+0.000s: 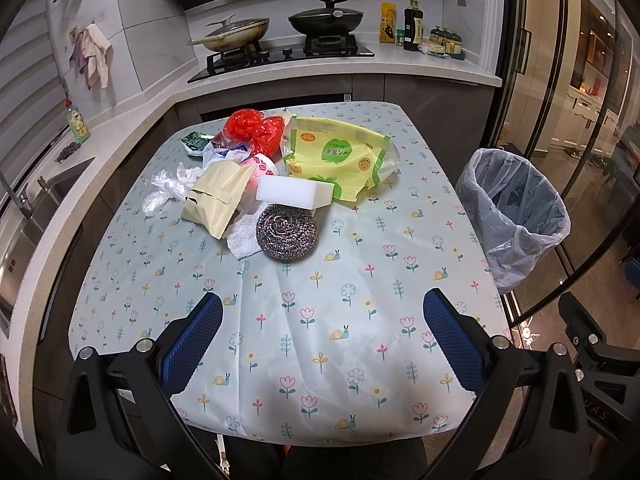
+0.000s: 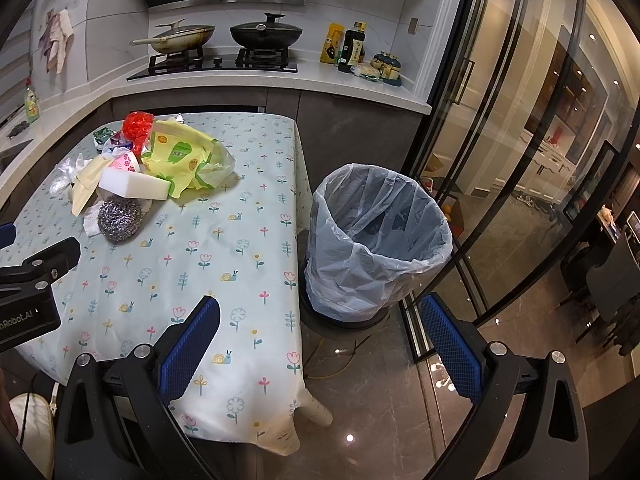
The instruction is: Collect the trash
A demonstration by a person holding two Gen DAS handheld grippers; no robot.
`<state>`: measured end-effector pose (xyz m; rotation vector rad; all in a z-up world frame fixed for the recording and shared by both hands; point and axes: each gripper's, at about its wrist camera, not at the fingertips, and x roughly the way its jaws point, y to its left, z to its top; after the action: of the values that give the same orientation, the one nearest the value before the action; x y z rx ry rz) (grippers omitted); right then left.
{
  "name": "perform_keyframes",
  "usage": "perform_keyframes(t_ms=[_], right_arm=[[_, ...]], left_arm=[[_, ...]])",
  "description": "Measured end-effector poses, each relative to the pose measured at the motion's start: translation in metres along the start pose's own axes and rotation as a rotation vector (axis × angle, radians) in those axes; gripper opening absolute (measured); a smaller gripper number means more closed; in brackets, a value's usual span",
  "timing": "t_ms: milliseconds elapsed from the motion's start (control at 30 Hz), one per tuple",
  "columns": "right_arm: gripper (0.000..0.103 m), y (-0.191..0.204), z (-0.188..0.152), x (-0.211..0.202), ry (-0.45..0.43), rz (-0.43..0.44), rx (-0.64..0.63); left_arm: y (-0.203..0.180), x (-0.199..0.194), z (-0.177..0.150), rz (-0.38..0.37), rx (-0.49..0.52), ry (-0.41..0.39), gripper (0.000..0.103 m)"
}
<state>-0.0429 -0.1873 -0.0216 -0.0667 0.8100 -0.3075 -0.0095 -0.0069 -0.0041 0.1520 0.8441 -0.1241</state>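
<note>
Left wrist view: my left gripper point(image 1: 322, 320) hangs agape, empty, with the trash pile point(image 1: 260, 184) mid-table well ahead. My right gripper point(image 2: 320, 322) gapes empty too, near the lined bin point(image 2: 376, 240).

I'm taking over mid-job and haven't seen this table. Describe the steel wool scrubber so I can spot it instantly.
Start at the table with the flowered cloth and find the trash pile on its far half. The steel wool scrubber sits at the pile's near edge, right in front of the white sponge block and partly on a white paper towel. It is the only round, coiled, metallic grey item there.
</note>
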Motion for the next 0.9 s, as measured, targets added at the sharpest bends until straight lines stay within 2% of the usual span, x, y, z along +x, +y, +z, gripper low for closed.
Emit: perform_keyframes(t_ms=[900], right_arm=[[0.096,-0.0001,0.0063,0.0036,0.007,-0.022,0.014]], left_arm=[[0.0085,0.0048,0.0048,-0.021,-0.021,0.019,0.096]])
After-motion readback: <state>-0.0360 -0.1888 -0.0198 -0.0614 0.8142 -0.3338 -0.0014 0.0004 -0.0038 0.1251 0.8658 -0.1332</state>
